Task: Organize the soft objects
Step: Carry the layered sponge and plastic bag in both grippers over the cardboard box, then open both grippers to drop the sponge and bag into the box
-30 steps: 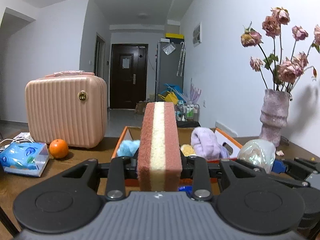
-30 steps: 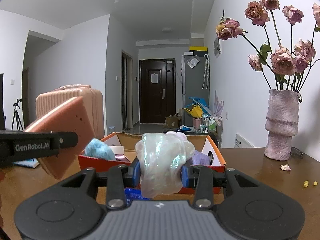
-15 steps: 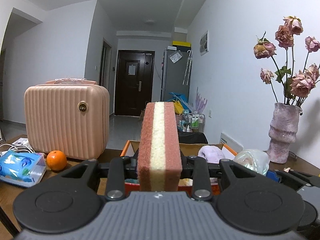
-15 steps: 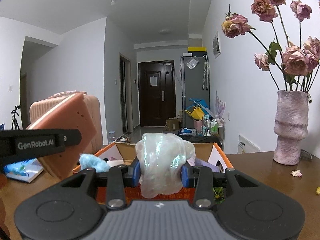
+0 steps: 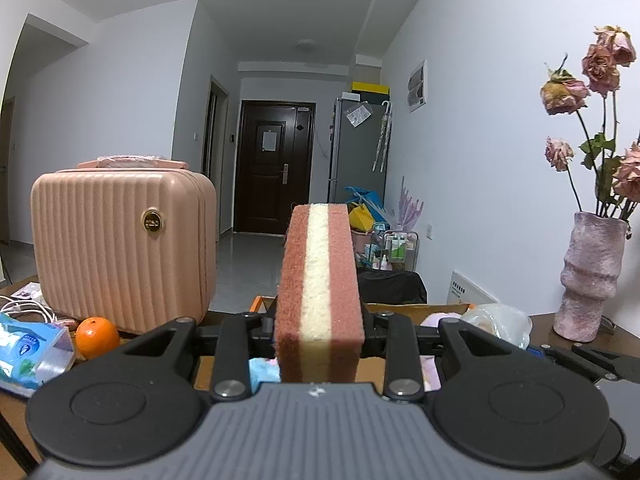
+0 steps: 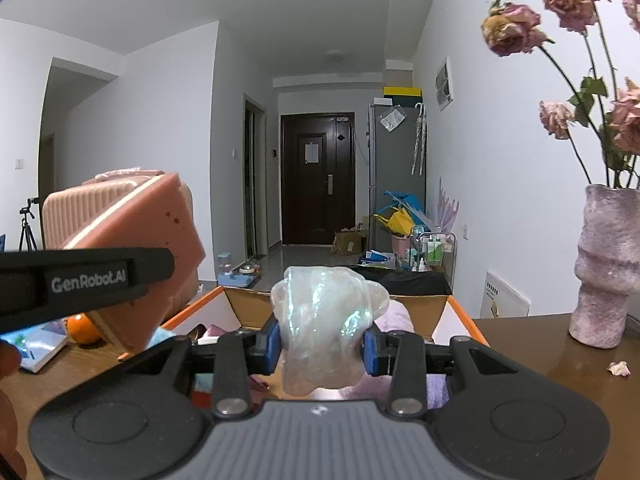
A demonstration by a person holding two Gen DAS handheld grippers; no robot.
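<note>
In the left wrist view, the left gripper (image 5: 319,322) is clamped on a sponge (image 5: 318,292) that stands on edge between the jaws, two reddish-brown layers with a cream stripe down the middle. The sponge is held up above an orange-rimmed cardboard box (image 5: 400,307), whose far wall shows just behind it. Inside the box, low beside the sponge, a light blue soft piece (image 5: 263,372) peeks out, and a pale purple cloth (image 5: 440,319) lies to the right. On the wooden table (image 5: 624,338) at the left stand a ribbed pink case (image 5: 120,240), an orange (image 5: 97,337) in front of it, and a blue tissue pack (image 5: 28,354) at the edge. A textured pink vase (image 5: 590,276) with dried roses (image 5: 600,64) stands on the right by the wall. The shiny lump held by the other tool shows beyond the right jaw.

In the right wrist view, the right gripper (image 6: 323,346) is closed on a translucent, iridescent soft lump (image 6: 324,322), squeezed between blue pads (image 6: 374,350) and bulging above and below them. It hangs over the open box (image 6: 464,312), with the purple cloth (image 6: 394,318) behind it inside. At the left, the other tool's black finger (image 6: 84,276) presses the sponge (image 6: 152,256), tilted, over the box's left rim. The orange (image 6: 82,328) and tissue pack (image 6: 38,346) lie below it; the vase (image 6: 606,268) stands right.
</note>
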